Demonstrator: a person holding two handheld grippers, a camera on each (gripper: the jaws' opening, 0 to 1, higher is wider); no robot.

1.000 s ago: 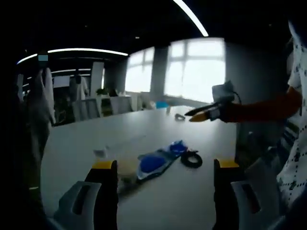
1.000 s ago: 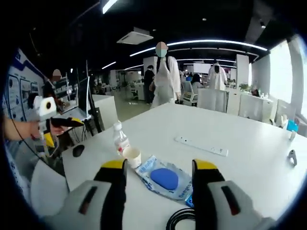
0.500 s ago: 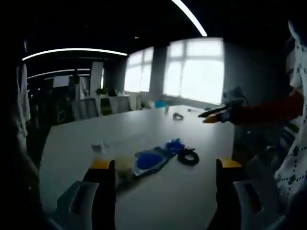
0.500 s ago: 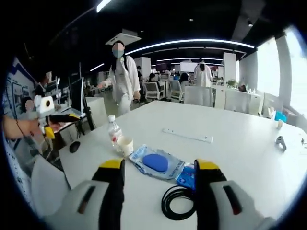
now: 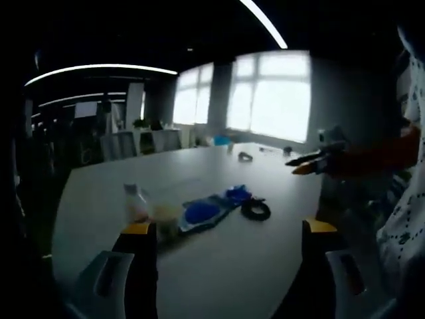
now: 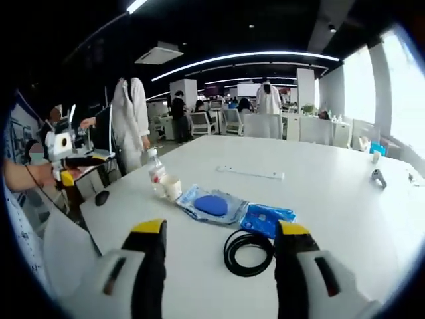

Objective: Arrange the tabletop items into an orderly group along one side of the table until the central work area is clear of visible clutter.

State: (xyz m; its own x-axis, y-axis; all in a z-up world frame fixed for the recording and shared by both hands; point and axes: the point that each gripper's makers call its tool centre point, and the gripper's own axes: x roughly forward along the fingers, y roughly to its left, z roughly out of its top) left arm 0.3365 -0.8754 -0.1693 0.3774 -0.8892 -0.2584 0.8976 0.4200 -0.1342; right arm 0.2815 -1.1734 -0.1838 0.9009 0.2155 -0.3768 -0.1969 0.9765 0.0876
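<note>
On the white table (image 6: pixel 319 199) lie a small water bottle (image 6: pixel 156 174), a paper cup (image 6: pixel 171 187), a clear bag with a blue mouse (image 6: pixel 211 205), a blue packet (image 6: pixel 267 219) and a coiled black cable (image 6: pixel 249 251). My right gripper (image 6: pixel 220 232) stands open above the table's near edge, close to the cable. My left gripper (image 5: pixel 226 229) is open too, held over the table's other side; there the bottle (image 5: pixel 136 201), cup (image 5: pixel 166 216), mouse bag (image 5: pixel 202 214) and cable (image 5: pixel 255 210) lie ahead of it. Each gripper shows in the other's view, the left gripper (image 6: pixel 70 169) and right gripper (image 5: pixel 312 163) empty.
A white power strip (image 6: pixel 250 173) lies farther up the table, a small grey object (image 6: pixel 377 177) and a cup near the far right edge. A black mouse (image 6: pixel 101 197) sits on the left corner. A person in a white coat (image 6: pixel 129 123) stands beside the table; office chairs stand behind.
Both views shifted as the hands moved back slightly; the cable and blue packet now show fully in the right gripper view. The person in white walked left. The items stayed put.
</note>
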